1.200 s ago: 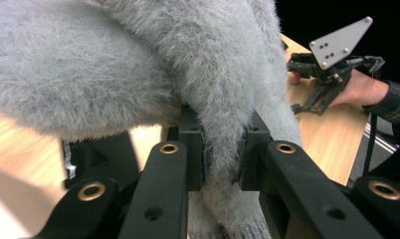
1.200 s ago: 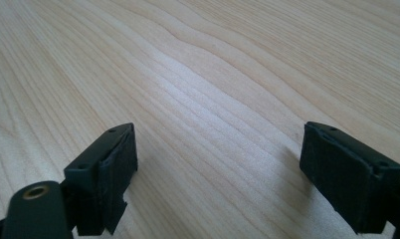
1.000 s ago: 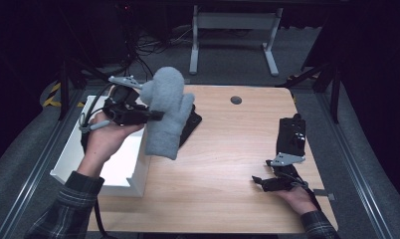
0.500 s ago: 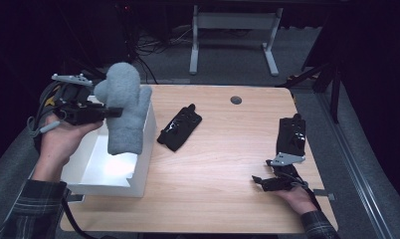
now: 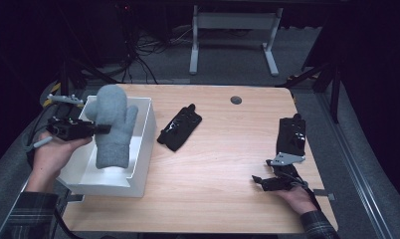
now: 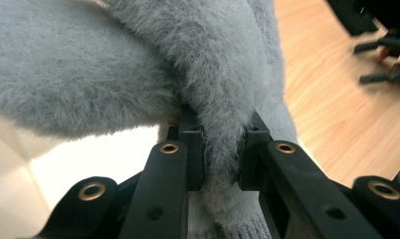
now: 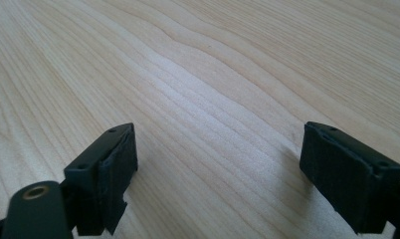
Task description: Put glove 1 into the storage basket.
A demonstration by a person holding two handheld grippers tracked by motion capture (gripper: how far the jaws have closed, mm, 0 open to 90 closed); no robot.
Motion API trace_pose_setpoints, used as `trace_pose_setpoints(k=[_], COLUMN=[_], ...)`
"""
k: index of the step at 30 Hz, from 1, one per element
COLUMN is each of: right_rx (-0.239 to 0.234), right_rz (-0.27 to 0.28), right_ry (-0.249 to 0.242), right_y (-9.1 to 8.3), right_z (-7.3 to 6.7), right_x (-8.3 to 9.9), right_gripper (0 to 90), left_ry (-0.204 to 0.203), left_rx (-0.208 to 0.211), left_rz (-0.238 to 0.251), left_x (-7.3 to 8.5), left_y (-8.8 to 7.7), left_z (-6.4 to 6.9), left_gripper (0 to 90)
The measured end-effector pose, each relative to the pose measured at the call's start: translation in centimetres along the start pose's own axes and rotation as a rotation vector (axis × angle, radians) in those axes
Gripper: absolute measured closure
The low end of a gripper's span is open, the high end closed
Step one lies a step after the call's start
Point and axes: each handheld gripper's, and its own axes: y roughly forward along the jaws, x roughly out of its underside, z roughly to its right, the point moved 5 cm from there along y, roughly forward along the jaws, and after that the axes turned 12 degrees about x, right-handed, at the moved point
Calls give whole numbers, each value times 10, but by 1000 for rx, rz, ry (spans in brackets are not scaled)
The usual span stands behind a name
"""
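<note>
A fluffy grey mitten (image 5: 111,127) hangs over the white bin (image 5: 143,144) at the table's left, its cuff low inside the bin. My left gripper (image 5: 104,129) is shut on the grey mitten (image 6: 223,99), pinching a fold of it between its pads (image 6: 195,154). A black glove (image 5: 179,127) lies flat on the wooden table (image 5: 223,164) beside the bin. Another black glove (image 5: 291,135) lies near the right edge. My right gripper (image 5: 257,180) rests low at the front right, open, with bare wood (image 7: 213,114) between its pads (image 7: 116,169).
A round cable hole (image 5: 236,100) sits at the table's far edge. Beyond the table stand a metal frame (image 5: 233,37) and loose cables (image 5: 143,59) on the dark floor. A strip of floor rail (image 5: 352,164) runs along the right side.
My left gripper has carried the grey mitten leftward from over the table to the white bin and lowered it in. The right gripper has stayed put.
</note>
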Motion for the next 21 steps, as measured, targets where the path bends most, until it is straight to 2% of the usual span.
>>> trace_pose_setpoints(k=[9,15,21], right_rx=[1,2,2], right_rz=[0,0,0], right_ry=[0,0,0], right_y=[0,0,0], right_z=[0,0,0], right_x=[0,0,0], right_gripper=[155,155,155], left_ry=[-53,-65,-67], left_rx=[22,37,15], left_rz=[-101,-137,-206], left_x=[29,38,44], left_y=[47,64,82], left_z=[-26,-41,-57], left_gripper=[786,782,757])
